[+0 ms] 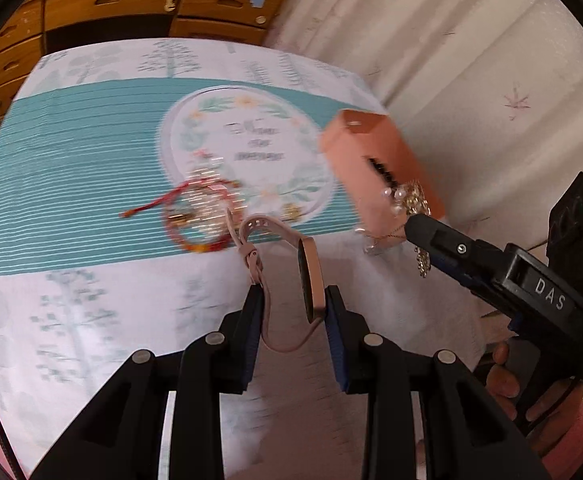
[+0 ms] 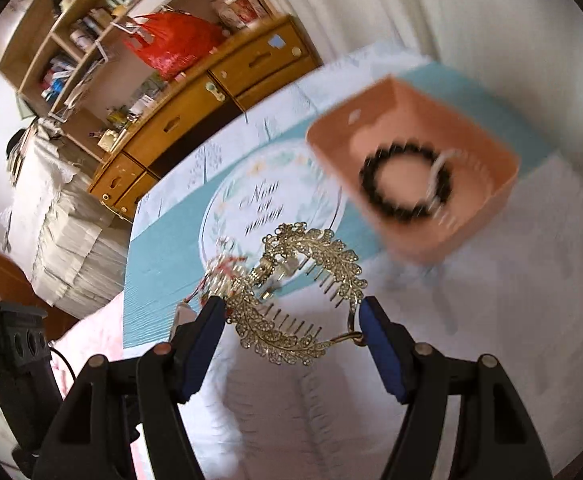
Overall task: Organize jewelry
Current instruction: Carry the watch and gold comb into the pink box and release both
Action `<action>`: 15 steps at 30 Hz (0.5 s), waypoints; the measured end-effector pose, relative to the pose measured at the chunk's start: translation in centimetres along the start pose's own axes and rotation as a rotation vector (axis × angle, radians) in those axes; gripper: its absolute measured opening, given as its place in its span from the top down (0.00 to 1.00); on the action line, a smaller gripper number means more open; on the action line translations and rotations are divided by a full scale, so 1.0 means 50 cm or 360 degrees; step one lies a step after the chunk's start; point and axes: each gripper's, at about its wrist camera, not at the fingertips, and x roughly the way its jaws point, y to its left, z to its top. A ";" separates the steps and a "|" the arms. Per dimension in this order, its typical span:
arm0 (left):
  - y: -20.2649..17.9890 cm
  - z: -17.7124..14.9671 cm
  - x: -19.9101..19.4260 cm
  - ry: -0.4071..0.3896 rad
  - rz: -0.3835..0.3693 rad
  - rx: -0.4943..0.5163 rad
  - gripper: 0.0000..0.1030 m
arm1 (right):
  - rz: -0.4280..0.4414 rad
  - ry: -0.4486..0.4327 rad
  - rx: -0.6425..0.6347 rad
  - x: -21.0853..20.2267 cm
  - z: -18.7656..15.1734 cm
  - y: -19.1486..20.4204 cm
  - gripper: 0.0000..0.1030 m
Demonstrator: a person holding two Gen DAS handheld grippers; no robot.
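My left gripper (image 1: 293,300) is shut on a pink-strapped watch (image 1: 311,276) and holds it above the cloth. My right gripper (image 2: 291,312) is shut on a gold leaf-shaped hair comb (image 2: 303,280); it also shows in the left wrist view (image 1: 427,236) next to the box. The pink box (image 2: 411,184) holds a black bead bracelet (image 2: 405,180); the box also shows in the left wrist view (image 1: 379,168). A red string bracelet with gold pieces (image 1: 203,216) lies on the cloth.
A teal-and-white printed cloth (image 1: 71,160) covers the table. Wooden drawers (image 1: 111,12) stand behind it. Shelves and a red bag (image 2: 171,44) are at the far left. A curtain (image 1: 471,60) hangs on the right.
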 end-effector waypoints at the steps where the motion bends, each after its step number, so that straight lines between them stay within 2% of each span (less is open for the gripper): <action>1: -0.018 0.004 0.006 -0.0005 -0.0002 0.0003 0.72 | -0.0005 -0.0026 -0.0052 -0.016 0.011 -0.006 0.33; 4: -0.083 0.015 0.028 -0.0013 0.0044 0.0024 0.72 | -0.0008 -0.0082 -0.0194 -0.049 0.043 -0.025 0.33; 9: -0.164 0.037 0.058 -0.0051 0.0014 0.0020 0.71 | -0.0013 -0.0169 -0.0405 -0.099 0.095 -0.066 0.32; 15: -0.248 0.072 0.097 -0.0126 0.0035 0.0070 0.71 | -0.0010 -0.0236 -0.0585 -0.122 0.149 -0.115 0.32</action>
